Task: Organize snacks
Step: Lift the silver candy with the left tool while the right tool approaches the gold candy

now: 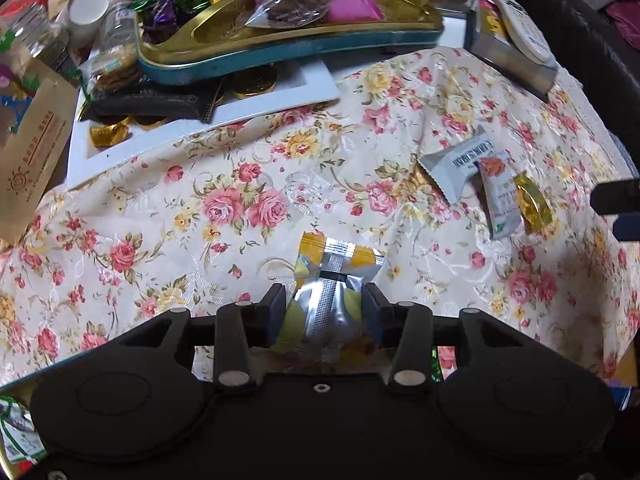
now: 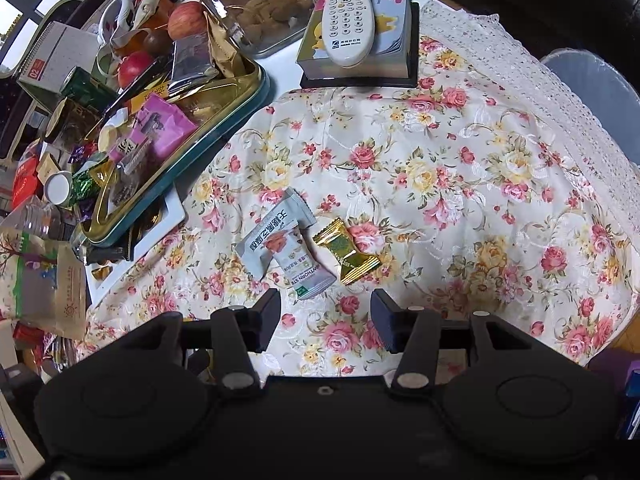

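Note:
My left gripper is shut on a yellow and silver snack packet, held just above the floral tablecloth. Two grey hawthorn snack packets and a gold wrapped candy lie to the right of it. In the right wrist view my right gripper is open and empty, just in front of the grey packets and the gold candy. A gold and teal snack tin full of sweets sits at the back; it also shows in the right wrist view.
A white tray with gold coins lies under the tin. A remote control rests on a card box at the back. Jars, apples, a notebook and bags crowd the left side. The right gripper's tip shows at the left view's right edge.

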The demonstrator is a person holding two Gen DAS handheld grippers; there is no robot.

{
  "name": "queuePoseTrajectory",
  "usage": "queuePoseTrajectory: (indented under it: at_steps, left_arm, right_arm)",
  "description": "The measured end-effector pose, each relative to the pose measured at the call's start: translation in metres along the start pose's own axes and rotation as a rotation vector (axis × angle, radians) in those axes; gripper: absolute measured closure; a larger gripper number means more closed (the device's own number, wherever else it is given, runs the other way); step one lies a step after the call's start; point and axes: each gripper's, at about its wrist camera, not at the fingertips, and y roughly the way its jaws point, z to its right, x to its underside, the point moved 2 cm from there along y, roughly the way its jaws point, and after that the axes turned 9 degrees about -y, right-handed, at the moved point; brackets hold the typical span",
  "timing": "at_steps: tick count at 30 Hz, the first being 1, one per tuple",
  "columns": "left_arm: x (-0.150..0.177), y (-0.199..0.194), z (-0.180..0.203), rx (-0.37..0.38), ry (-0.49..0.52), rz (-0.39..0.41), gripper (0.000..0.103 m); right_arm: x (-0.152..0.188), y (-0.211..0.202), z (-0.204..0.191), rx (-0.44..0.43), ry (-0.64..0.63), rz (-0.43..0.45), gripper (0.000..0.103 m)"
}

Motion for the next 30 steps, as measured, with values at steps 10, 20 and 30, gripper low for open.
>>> queuePoseTrajectory:
  at_steps: [10, 20, 30]
  left_arm:
    - [-0.006, 0.010, 0.002, -0.031, -0.132, -0.021, 0.055]
    - [-0.014, -0.007, -0.006, 0.020, -0.329, -0.067, 0.057]
    - [-0.018, -0.057, 0.028, -0.018, -0.335, -0.034, 0.057]
  right_arm:
    - [-0.009, 0.027, 0.003, 0.052, -0.026, 0.015, 0.050]
    - [-0.015, 0.043, -0.002, 0.090, -0.065, 0.016, 0.050]
    - [-0.017, 0.068, 0.014, 0.137, -0.035, 0.013, 0.051]
